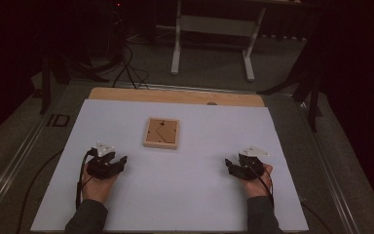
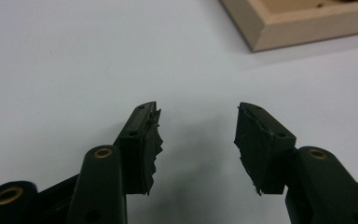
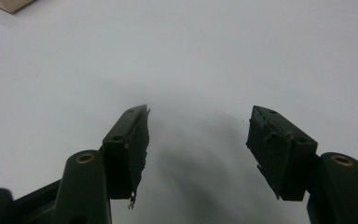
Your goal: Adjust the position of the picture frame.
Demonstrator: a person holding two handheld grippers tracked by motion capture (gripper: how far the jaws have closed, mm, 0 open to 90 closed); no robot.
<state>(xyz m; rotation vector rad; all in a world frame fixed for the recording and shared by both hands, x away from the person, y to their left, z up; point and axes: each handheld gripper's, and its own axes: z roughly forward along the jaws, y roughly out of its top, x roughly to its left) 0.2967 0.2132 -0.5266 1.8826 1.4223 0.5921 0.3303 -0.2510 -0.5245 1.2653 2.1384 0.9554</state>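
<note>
**Dim room, white sheet, wooden frame waiting**

Dark surroundings, white sheet point(image 1: 175, 195) over table, cables and a stand behind. Frame point(image 1: 161, 132) flat near sheet centre, well apart from both tools, nearer the left. Left gripper point(image 1: 119, 163) spread, empty; right gripper point(image 1: 230, 168) spread, empty. Likely light, stiff wood, rim smooth so maybe slippery; best pinched across one raised edge. Frame cut off at a corner in left gripper view point(image 2: 303, 21), a sliver in right gripper view point(image 3: 11, 4). Inner panel detail too small to read; underside hidden.
</note>
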